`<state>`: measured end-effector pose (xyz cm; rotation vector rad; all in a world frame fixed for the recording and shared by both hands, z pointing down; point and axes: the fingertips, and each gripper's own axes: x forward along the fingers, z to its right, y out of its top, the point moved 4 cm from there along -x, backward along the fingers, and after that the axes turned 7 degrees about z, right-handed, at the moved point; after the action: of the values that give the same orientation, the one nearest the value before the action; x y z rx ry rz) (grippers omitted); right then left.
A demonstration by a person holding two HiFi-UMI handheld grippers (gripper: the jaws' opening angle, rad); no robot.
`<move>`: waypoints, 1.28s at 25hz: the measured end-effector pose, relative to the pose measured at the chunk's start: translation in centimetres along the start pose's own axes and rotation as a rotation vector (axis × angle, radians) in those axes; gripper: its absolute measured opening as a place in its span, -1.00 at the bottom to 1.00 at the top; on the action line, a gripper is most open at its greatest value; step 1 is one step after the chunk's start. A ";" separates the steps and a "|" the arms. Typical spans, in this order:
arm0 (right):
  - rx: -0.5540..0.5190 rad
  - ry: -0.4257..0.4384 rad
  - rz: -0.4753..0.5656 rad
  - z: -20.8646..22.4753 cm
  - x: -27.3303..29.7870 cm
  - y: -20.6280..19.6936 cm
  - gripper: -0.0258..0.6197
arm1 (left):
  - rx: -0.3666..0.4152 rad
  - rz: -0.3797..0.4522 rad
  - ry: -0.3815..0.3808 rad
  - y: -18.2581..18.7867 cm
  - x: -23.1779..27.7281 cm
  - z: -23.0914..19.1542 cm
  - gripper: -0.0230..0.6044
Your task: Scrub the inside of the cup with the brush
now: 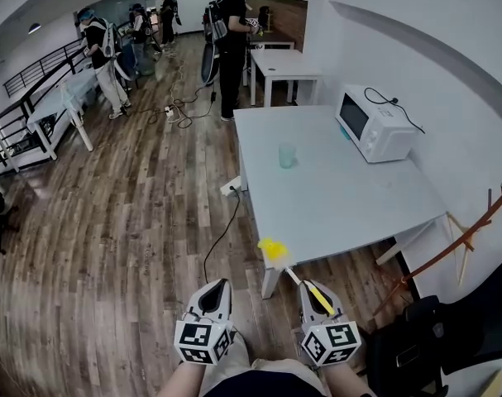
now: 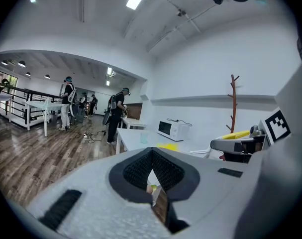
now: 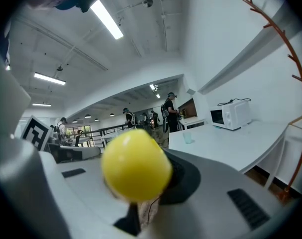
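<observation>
Right tool [image 1: 315, 294] clamps the brush [image 1: 272, 250] by its handle, head forward, ready for scrubbing, left tool [image 1: 217, 294] closed and empty, while the cup [image 1: 287, 155] stands well off on the surface [image 1: 350, 205].

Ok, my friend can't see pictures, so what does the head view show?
Seen from above, the right gripper holds a yellow brush pointed at a white table, beside the shut, empty left gripper. On the table stand a pale green cup and a microwave. People stand farther off on the wood floor.
</observation>
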<state>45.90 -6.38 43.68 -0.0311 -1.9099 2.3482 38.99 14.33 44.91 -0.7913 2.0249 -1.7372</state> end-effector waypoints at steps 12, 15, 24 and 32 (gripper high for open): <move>-0.006 -0.087 0.037 -2.6 11.8 1.0 -0.77 | 0.042 -0.011 -0.087 3.7 9.0 -10.5 -0.87; -0.003 -0.105 0.040 -4.0 15.0 1.3 -0.77 | 0.046 -0.019 -0.112 4.9 11.2 -13.4 -0.87; 0.007 -0.167 0.073 -6.6 23.2 1.4 -0.77 | 0.061 -0.028 -0.192 6.8 17.7 -20.2 -0.87; 0.025 -0.238 0.097 -7.4 28.5 1.2 -0.77 | 0.060 -0.048 -0.237 7.7 21.8 -24.8 -0.87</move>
<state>18.13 3.45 42.60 0.1696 -2.0242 2.5402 5.77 20.84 43.81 -0.9836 1.8033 -1.6350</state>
